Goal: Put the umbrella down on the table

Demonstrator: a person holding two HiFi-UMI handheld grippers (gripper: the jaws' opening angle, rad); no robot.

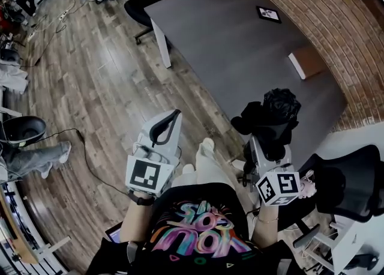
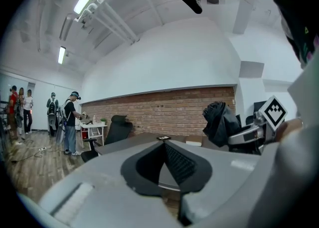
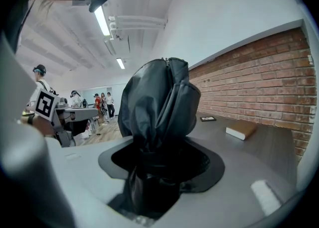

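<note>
A folded black umbrella stands up out of my right gripper, which is shut on its lower part. In the right gripper view the umbrella fills the middle, and its bunched fabric hides the jaws of that gripper. They hold it above the near end of the grey table, close to the edge. My left gripper is to the left, over the wooden floor, shut with nothing in it. The left gripper view shows its tips meeting, with the umbrella off to the right.
A brown book and a small dark framed item lie on the table near the brick wall. Black office chairs stand at the table's far end and at my right. People stand far off, and a cable runs over the floor.
</note>
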